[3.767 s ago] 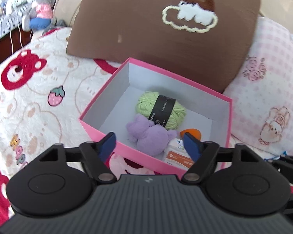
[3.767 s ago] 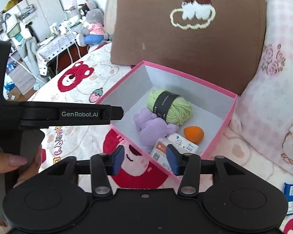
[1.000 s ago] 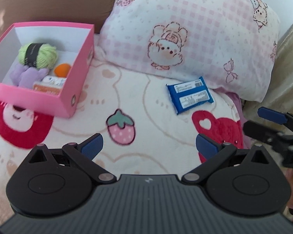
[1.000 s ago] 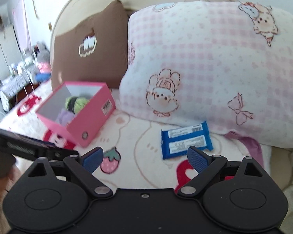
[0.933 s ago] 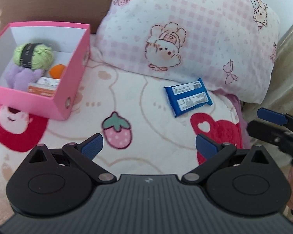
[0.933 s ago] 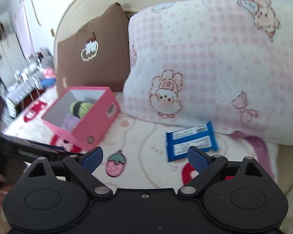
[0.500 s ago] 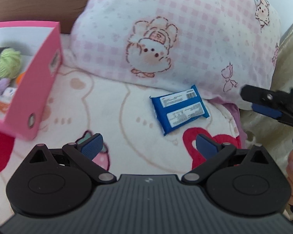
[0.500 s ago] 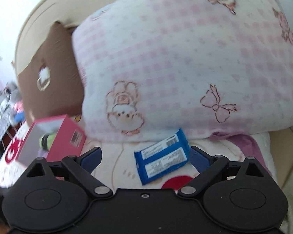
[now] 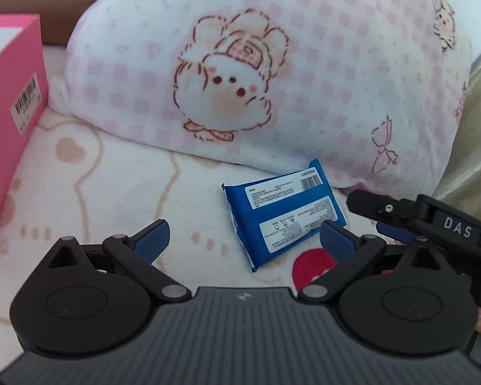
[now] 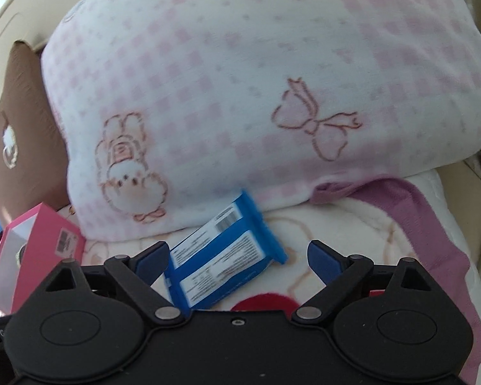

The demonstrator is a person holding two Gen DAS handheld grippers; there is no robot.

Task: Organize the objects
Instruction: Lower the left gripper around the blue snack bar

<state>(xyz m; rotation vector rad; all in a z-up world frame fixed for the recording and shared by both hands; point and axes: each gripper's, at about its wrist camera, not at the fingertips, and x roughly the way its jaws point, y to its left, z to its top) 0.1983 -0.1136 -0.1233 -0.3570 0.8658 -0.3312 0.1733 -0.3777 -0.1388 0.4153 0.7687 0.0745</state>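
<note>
The blue packet (image 9: 283, 213) lies flat on the bed (image 9: 112, 186) at centre frame, its far edge against the pink checked pillow (image 9: 272, 73). The left claw (image 9: 243, 235) hangs wide apart just short of it. In the right wrist view the right claw (image 10: 237, 258) is also spread wide, the packet (image 10: 221, 256) lying between its fingers toward the left one. The pink box (image 9: 12, 96) sits at the left edge

The pink box (image 9: 11, 102), earlier centred in both views, is now cut off at the left edge of the frame. The blue packet (image 10: 221, 260) is now seen close, lower centre, between the spread fingers of the right gripper (image 10: 237, 256). The left gripper (image 9: 245, 237) is widened from its earlier narrower gap.
</note>
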